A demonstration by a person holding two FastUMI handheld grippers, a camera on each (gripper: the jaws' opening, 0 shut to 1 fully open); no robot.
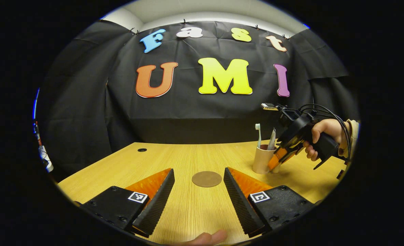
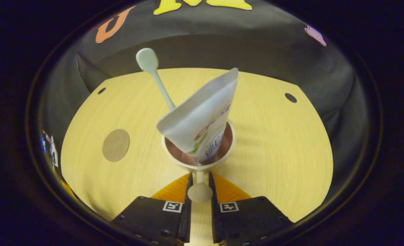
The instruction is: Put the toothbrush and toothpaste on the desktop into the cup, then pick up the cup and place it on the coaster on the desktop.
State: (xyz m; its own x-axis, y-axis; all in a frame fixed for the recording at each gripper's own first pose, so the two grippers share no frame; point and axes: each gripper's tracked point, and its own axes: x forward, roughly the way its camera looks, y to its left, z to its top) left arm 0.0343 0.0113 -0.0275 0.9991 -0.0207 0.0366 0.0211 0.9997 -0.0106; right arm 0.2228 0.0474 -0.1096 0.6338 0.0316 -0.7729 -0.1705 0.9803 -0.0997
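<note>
Now my right hand-held gripper [image 2: 200,191] pinches the cup's handle [image 2: 200,193], both fingers pressing it. Inside the cup [image 2: 188,164] stand the toothbrush [image 2: 156,77] and toothpaste [image 2: 202,119], left of it lies the coaster [image 2: 116,145] on the surface [image 2: 273,143]. My left hand-held gripper [image 1: 199,194] gapes wide, holding nothing, coaster just beyond.

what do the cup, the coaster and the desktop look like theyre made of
Cup: probably matte plastic or ceramic; smooth cream outside, brownish inside, with a slim handle clamped in the right gripper.
Coaster: thin flat brown disc, dull finish, maybe cork or leather.
Desktop: light wood-grain surface, likely laminate, with a faint sheen.
</note>
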